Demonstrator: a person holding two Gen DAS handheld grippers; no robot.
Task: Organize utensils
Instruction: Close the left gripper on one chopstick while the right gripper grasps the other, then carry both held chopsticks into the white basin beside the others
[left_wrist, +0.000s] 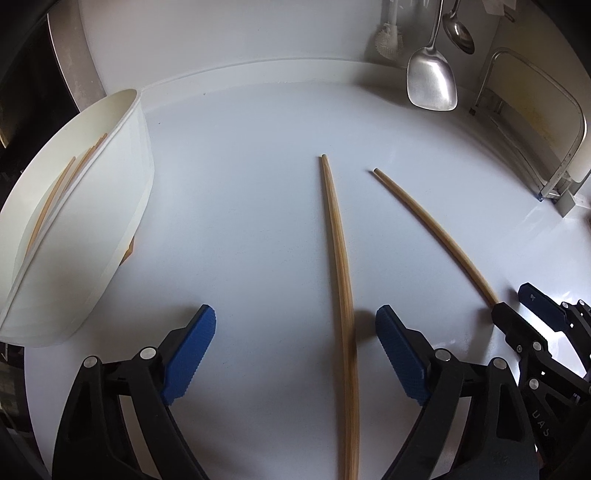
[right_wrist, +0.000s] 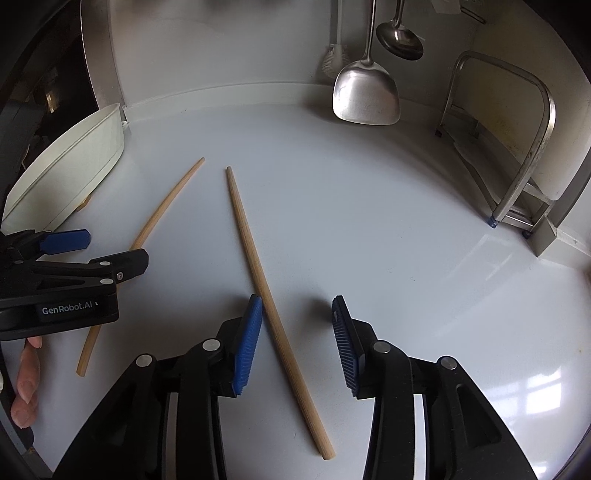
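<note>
Two wooden chopsticks lie apart on the white counter. One chopstick (left_wrist: 341, 280) runs between the open fingers of my left gripper (left_wrist: 295, 325), nearer its right finger; it also shows in the right wrist view (right_wrist: 162, 214). The other chopstick (right_wrist: 266, 291) lies between the open fingers of my right gripper (right_wrist: 297, 321), close to its left pad; it also shows in the left wrist view (left_wrist: 432, 229). A white oval container (left_wrist: 92, 236) at the left holds several more chopsticks (left_wrist: 55, 195). Neither gripper holds anything.
A metal spatula (right_wrist: 365, 92), a ladle (right_wrist: 399, 37) and a white brush (right_wrist: 334, 55) hang at the back wall. A metal rack (right_wrist: 517, 147) stands at the right. The left gripper's body (right_wrist: 62, 280) is at the left of the right wrist view.
</note>
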